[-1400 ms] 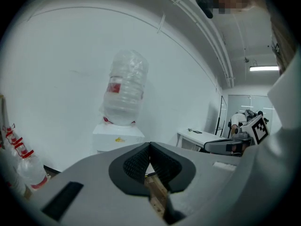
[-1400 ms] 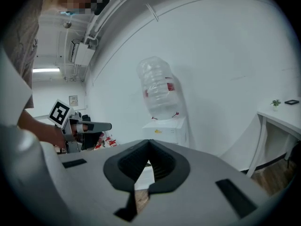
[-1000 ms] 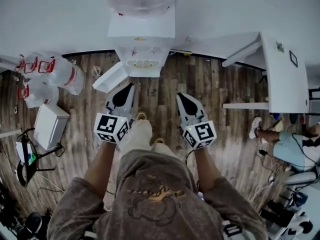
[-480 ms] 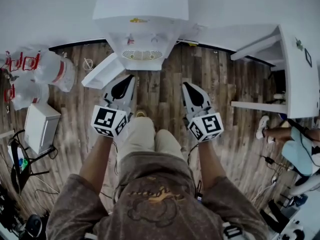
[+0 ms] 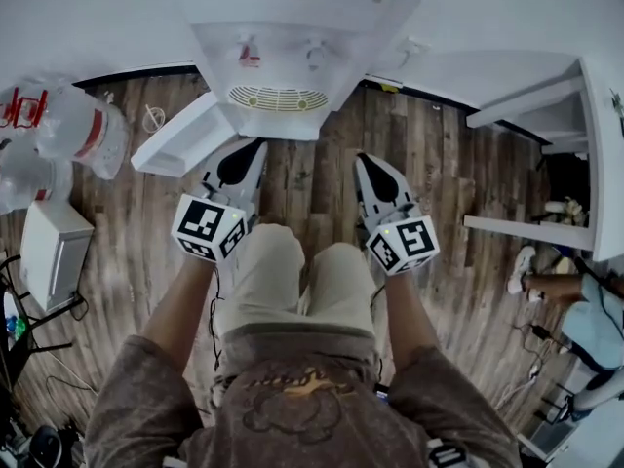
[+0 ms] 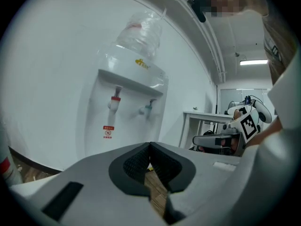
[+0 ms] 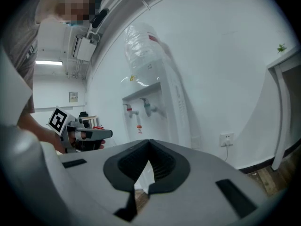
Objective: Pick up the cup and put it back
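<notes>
Wooden floor (image 5: pixel 312 178) runs up to a white wall. Left gripper (image 5: pixel 246 156) and right gripper (image 5: pixel 370 169) are both clenched on nothing. They sit side by side and point at a white water dispenser (image 5: pixel 283 57) standing against that wall. No cup shows in any view, so I cannot tell where it is. It is probably light and thin-walled, so take it gently around the middle of its side.

We seem to be in an office: a white water dispenser (image 5: pixel 283 57) against a plain white wall (image 5: pixel 88 13), spare water jugs (image 5: pixel 83 130) on the wood-plank floor (image 5: pixel 312 178), a white desk (image 5: pixel 597 154), and a ceiling strip light (image 6: pixel 253 61).
</notes>
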The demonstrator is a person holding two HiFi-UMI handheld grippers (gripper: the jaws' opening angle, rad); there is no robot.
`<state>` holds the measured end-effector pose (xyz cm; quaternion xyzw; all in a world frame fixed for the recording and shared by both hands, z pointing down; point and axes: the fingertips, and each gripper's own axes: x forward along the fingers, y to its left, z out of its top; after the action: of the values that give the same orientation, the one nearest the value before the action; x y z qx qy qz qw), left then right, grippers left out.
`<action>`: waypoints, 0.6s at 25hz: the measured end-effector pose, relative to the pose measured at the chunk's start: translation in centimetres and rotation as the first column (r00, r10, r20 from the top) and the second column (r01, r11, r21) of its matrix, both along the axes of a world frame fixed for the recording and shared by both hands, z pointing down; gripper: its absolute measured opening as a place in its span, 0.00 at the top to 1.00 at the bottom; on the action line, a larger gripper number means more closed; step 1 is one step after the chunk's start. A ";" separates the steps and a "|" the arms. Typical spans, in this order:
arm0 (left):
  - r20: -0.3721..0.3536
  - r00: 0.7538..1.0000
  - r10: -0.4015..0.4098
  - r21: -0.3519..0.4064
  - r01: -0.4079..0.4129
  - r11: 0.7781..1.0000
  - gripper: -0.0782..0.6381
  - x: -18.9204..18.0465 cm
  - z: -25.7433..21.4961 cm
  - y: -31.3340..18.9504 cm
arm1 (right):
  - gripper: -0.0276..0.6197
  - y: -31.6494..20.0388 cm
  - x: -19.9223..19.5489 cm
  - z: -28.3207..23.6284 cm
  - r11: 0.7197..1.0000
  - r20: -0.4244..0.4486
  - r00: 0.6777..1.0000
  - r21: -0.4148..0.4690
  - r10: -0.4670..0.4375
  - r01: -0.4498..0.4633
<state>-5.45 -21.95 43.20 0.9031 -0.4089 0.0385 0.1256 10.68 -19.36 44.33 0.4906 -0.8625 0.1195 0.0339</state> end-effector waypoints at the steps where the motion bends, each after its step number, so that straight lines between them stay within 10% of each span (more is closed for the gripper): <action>1: -0.001 1.000 0.000 0.006 0.000 1.000 0.89 0.0 1.2 -0.2 | 0.95 -0.3 -0.1 1.3 1.000 0.003 1.000 0.004 -0.003 0.003; 15: -0.037 0.999 -0.010 0.049 0.011 0.999 0.89 -0.2 14.0 -1.5 | 0.95 -2.3 1.3 13.9 0.996 -0.015 1.000 0.087 0.004 -0.002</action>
<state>-5.63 -23.48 57.17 0.9043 -0.4120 0.0109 0.1109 11.94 -21.70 58.26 0.4938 -0.8659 0.0782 0.0187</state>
